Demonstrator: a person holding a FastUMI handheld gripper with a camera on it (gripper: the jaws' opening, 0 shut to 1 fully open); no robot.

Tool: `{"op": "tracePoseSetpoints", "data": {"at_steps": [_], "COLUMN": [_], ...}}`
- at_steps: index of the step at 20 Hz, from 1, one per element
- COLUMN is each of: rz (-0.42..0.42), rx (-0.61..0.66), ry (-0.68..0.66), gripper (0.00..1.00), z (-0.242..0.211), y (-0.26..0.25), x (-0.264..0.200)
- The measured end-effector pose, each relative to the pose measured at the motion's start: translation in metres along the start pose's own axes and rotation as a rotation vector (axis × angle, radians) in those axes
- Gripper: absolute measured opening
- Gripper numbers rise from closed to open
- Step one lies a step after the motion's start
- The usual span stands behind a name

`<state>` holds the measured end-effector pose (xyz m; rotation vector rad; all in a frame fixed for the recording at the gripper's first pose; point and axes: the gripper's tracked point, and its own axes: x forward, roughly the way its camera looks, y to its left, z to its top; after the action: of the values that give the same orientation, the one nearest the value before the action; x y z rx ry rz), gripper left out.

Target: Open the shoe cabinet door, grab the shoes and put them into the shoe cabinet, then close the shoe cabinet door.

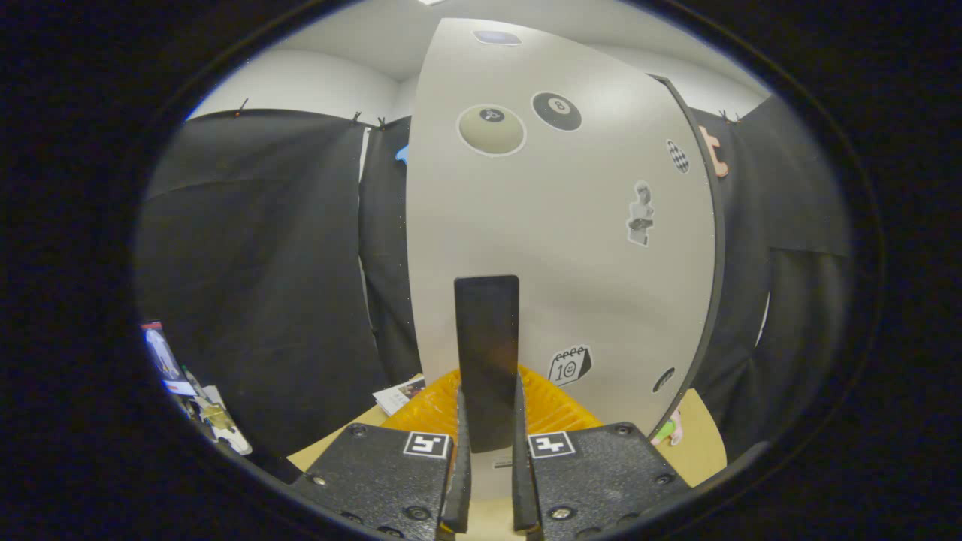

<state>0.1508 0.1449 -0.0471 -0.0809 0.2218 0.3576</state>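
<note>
Nearest to me, the gripper (487, 421) is pointing straight ahead, and its jaws are clenching on the dark upright handle (487, 353) of the shoe cabinet door (571, 248). Both fingers (458, 481) are pressing against the handle's two flanks, so the bar is standing between them at twelve o'clock, its long axis running vertically, square to the line across the jaws. That is the relation everything is hanging on: the grip is already made, and the handle is rising dead ahead with the pale door panel directly behind it.

Just beyond the fingers, low down, something orange and ribbed (541, 406) is lying on the desk (703, 443) at the foot of the door, spreading from about eleven to one o'clock; I cannot tell what it is. Some printed paper (402, 394) is resting at about ten o'clock beside it.

Farther off, the door is filling the middle ground, carrying stickers, with a dark edge (714, 248) running down at two o'clock. By my judgement the hinge line is sitting along one side and the pull will be swinging the panel, but which side I cannot tell. Whether shoes are anywhere nearby, I cannot say.
</note>
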Motion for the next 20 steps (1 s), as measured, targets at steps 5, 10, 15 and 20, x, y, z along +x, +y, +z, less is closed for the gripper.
{"op": "tracePoseSetpoints", "data": {"at_steps": [5,10,15,20], "rz": [0.000,-0.027,-0.066,-0.172], "rx": [-0.011,-0.010,-0.006,-0.017], "ry": [-0.003,-0.003,-0.023,-0.072], "gripper": [0.25,0.25,0.24,0.19], "z": [-0.002,-0.003,-0.003,0.006], "y": [-0.012,-0.025,-0.042,-0.071], "x": [-0.015,-0.029,-0.042,-0.049]}}
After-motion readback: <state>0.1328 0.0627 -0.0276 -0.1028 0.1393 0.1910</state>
